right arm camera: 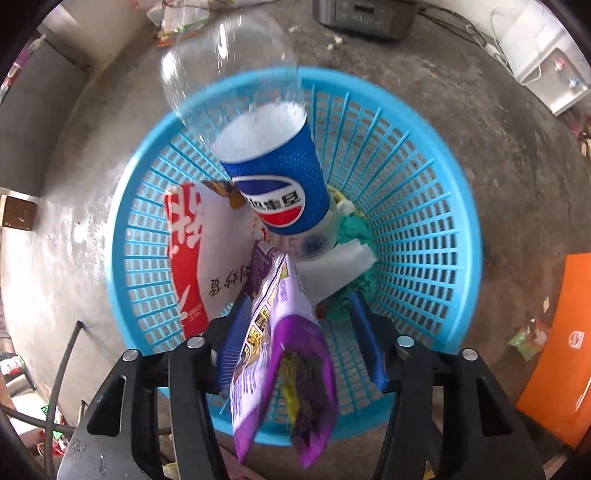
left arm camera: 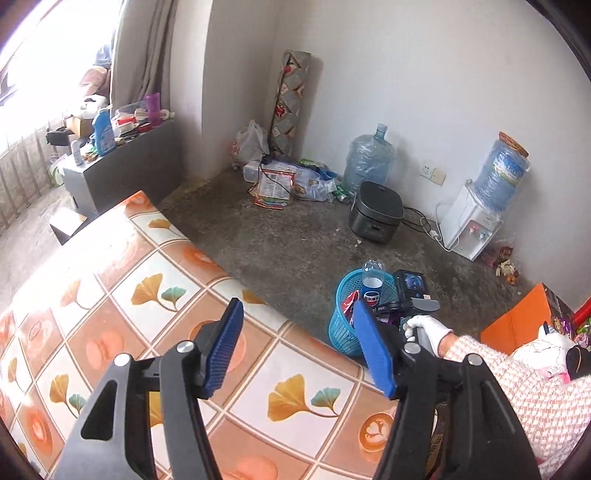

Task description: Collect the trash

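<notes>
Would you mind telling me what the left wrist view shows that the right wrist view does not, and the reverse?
Only the left wrist view shows the patterned tabletop, the open left gripper over it, the water dispenser's big bottle and the gloved hand. Only the right wrist view shows the basket's inside: a purple snack bag between the open right gripper's blue fingers, and a red-and-white wrapper. Both show the blue basket, the cola bottle and the grey cooker.
</notes>
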### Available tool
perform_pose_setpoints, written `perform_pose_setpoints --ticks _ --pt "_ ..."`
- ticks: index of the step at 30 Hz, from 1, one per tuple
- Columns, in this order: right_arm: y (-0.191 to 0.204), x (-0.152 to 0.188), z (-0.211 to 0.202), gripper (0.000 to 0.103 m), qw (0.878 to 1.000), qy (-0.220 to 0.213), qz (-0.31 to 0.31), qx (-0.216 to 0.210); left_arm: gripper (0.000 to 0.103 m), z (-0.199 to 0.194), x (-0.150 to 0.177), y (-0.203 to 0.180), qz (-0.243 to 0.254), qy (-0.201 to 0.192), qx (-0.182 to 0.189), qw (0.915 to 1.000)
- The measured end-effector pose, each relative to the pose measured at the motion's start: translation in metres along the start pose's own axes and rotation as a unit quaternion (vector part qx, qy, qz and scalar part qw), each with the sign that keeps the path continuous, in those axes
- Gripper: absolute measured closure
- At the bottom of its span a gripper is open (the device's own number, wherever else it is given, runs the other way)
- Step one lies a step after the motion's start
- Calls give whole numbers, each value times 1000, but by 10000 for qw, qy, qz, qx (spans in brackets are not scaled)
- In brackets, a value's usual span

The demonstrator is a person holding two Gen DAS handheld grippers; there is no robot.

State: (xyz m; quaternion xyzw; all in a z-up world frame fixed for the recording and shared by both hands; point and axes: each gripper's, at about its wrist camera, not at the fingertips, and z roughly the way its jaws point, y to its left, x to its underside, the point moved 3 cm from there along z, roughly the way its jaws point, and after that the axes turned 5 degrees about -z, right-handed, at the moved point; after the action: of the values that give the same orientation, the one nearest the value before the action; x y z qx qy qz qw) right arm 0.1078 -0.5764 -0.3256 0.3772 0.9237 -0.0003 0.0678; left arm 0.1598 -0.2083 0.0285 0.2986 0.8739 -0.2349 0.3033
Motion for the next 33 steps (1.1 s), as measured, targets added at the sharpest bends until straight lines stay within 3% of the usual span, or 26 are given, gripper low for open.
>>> perform_pose_setpoints --ticks 3,8,13,17,20,22,24,28,33 --pt "-10 4 -43 39 9986 -524 -99 -13 35 -12 8 3 -90 -116 64 9999" --pt "-11 10 -126 39 9899 -1414 -76 -114 32 -38 16 -8 -122 -363 248 9990" --pt "30 37 -236 37 9623 -2575 -500 -723 22 -82 32 -18 -21 -634 265 9976" --pt "69 84 -315 26 9207 -3505 -967 -1415 6 -118 53 -15 -200 -937 -365 9947" --pt "91 132 -355 11 8885 -4008 -1226 -1867 6 -143 75 -7 -512 -1098 -785 9895" --pt "101 158 -368 8 8719 -4215 -1388 -2072 6 -155 92 -2 -744 -1149 -1037 9851" --pt "116 179 -372 8 8635 -4262 -1532 -2218 5 -163 109 4 -1029 -1213 -1421 9770" --pt "139 206 -374 8 8607 -4157 -1877 -2260 6 -167 138 9 -1345 -1296 -2078 9602" --pt "168 247 -392 8 8210 -4653 -2751 -1837 6 -160 157 13 -1641 -1227 -2581 9442"
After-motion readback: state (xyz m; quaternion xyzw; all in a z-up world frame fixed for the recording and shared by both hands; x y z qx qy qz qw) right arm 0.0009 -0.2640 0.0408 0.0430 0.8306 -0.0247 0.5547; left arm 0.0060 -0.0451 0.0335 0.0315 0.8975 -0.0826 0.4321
